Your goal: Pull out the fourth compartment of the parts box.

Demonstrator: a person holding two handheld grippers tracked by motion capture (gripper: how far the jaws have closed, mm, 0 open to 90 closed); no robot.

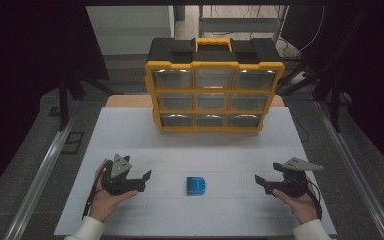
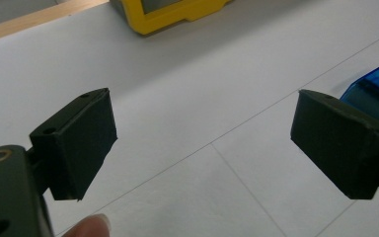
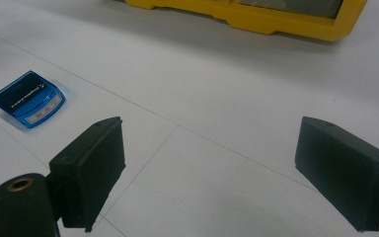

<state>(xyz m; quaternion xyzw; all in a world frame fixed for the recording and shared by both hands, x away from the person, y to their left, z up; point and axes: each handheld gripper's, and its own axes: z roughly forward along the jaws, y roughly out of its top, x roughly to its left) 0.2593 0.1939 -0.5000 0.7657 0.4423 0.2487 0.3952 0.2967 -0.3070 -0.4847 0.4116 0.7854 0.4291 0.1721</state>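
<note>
Both hands rest low on the table [image 1: 130, 135], left tool [image 1: 147, 178] and right tool [image 1: 258, 181] (jaws spread) flanking the blue case [image 1: 196, 185].

Small flat case [image 1: 196, 185] flat on the table [image 1: 130, 140], about midway between left gripper [image 1: 142, 181] and right gripper [image 1: 261, 183], apart from both. From the left gripper, just off to the right and slightly ahead, partly behind its right-hand jaw in that gripper's own view [image 2: 375, 91]. From the right gripper, well off to the left and ahead [image 3: 28, 100]. Drawer cabinet [image 1: 214, 85] upright at the table's far side, well beyond both grippers and directly behind the case; three rows of three drawers facing the grippers. Handle [image 1: 213, 44] on top of the cabinet, centred. Bare tabletop between each gripper's jaws.
</note>
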